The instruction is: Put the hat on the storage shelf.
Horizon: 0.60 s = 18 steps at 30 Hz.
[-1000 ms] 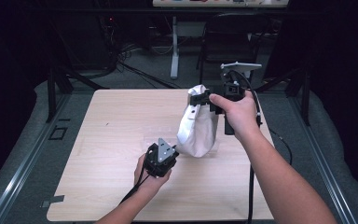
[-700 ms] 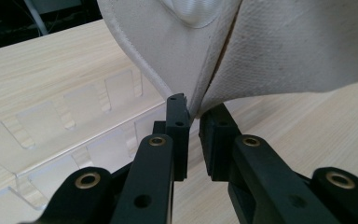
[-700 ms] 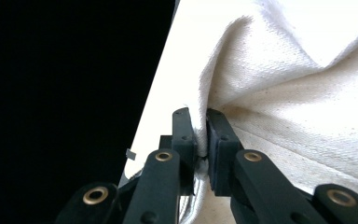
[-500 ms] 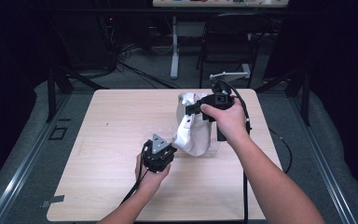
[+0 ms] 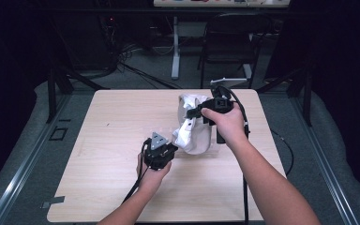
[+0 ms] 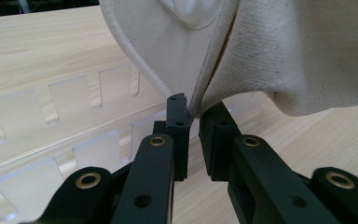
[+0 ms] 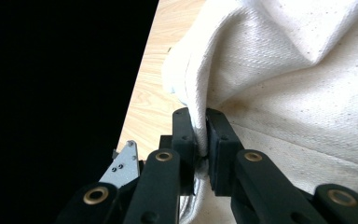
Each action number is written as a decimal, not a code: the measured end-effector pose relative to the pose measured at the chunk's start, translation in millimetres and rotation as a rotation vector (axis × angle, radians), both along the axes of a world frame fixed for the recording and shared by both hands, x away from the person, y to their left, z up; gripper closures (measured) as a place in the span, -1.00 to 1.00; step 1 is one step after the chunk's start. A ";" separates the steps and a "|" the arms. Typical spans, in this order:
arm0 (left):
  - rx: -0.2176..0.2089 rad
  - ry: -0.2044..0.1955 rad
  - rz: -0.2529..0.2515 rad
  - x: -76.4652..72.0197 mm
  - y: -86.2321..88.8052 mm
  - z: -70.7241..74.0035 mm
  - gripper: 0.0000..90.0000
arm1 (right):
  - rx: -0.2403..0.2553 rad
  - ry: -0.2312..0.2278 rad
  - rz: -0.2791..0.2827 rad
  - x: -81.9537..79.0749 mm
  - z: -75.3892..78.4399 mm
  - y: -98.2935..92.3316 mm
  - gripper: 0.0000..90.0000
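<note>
Light wooden table (image 5: pixel 103 154), clear slotted plastic piece (image 6: pixel 51 140) lying on it

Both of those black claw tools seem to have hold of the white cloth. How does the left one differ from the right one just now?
The left gripper sits low near the table, pinching the white cloth at its bottom edge; the right gripper is raised, pinching a fold near the top. The left gripper carries a grey three-cornered plate facing up; the right gripper lies turned sideways in the hand. Both are shut on the cloth.
</note>
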<state>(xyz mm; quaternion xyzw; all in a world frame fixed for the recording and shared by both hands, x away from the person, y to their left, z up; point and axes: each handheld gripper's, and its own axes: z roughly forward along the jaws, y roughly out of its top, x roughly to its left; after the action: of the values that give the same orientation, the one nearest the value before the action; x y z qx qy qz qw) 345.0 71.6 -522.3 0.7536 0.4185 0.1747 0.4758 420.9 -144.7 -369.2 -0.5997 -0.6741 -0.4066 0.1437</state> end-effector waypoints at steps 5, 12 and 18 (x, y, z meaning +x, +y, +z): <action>-0.008 0.021 0.017 -3.8 2.0 -3.7 0.85 | 0.005 0.005 0.006 0.4 -2.0 6.2 0.85; -0.009 0.071 0.028 0.2 1.1 -6.3 0.85 | -0.006 0.014 0.015 1.7 -6.0 9.1 0.85; -0.009 0.098 0.032 1.9 2.2 -9.0 0.85 | -0.005 0.018 0.014 1.6 -7.8 9.1 0.85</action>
<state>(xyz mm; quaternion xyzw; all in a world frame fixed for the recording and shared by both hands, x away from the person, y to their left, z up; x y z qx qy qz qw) 346.8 73.8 -531.3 0.7523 0.4543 0.1433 0.4550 422.4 -135.6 -377.0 -0.5991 -0.6780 -0.3984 0.1510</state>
